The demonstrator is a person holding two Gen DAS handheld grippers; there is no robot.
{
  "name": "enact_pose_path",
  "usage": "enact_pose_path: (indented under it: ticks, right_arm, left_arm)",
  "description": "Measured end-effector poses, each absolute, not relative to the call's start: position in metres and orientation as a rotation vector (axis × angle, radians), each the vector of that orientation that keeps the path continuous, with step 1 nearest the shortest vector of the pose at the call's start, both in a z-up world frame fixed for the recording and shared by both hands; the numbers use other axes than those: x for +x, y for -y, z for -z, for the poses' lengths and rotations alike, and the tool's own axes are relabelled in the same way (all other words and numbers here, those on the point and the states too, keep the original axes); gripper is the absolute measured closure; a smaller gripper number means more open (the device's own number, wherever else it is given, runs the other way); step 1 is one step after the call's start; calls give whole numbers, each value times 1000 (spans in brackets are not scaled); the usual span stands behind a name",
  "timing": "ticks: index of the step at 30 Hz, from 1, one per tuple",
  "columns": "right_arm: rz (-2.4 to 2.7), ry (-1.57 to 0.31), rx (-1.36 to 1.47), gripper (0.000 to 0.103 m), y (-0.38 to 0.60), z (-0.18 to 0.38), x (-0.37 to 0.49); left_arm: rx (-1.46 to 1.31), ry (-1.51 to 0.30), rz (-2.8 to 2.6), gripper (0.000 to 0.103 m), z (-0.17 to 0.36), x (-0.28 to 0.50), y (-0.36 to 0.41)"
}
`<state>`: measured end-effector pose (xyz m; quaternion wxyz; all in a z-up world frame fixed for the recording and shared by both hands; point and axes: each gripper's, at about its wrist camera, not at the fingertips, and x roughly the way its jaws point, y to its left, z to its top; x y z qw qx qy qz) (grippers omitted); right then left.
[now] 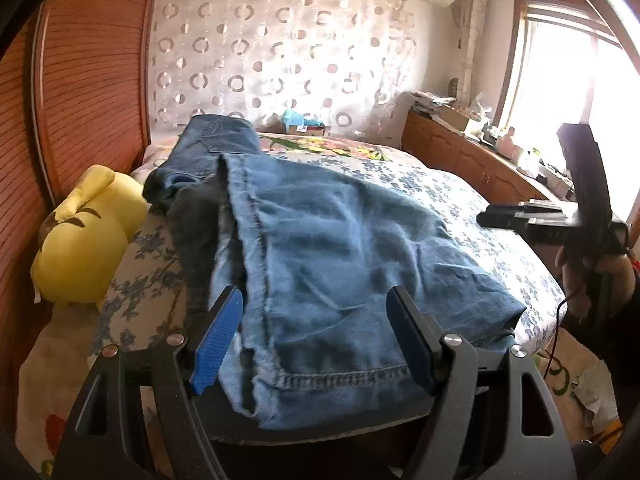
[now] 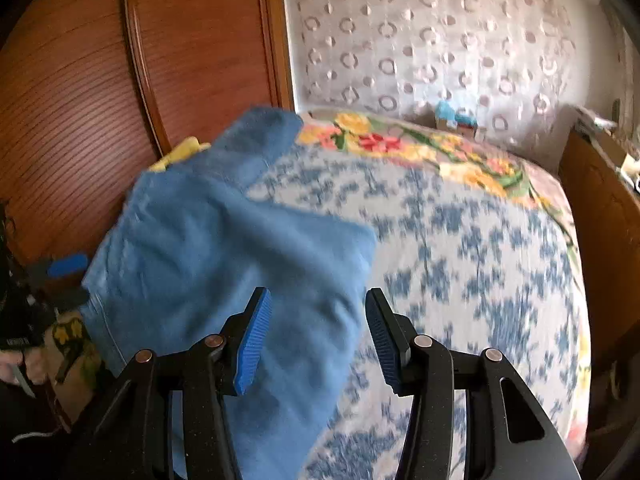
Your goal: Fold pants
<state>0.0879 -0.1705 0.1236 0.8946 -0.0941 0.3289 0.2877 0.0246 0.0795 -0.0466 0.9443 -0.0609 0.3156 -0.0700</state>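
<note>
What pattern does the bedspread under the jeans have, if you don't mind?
Blue flowers on white; the bedspread shows best in the right wrist view.

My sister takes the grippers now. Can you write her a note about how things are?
Left gripper: open, holding nothing, over the near hem of the jeans.
Right gripper: open, holding nothing, above the jeans' right edge.
Jeans lie on the flowered bedspread, by the yellow plush toy.
Done: they look folded over lengthwise, legs together.
Left: probably fold them shorter and smooth them.
</note>
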Motion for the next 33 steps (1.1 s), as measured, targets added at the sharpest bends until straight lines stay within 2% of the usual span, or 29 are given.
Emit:
enact_pose_path:
  ticks: [16, 33]
  right_arm:
    - [-643, -795, -90, 51, 169, -68, 109]
    - [-686, -830, -61, 50, 154, -60, 122]
  left_arm:
    - [-74, -680, 168, 28, 54, 45, -57]
    - [-74, -672, 185, 28, 50, 52, -45]
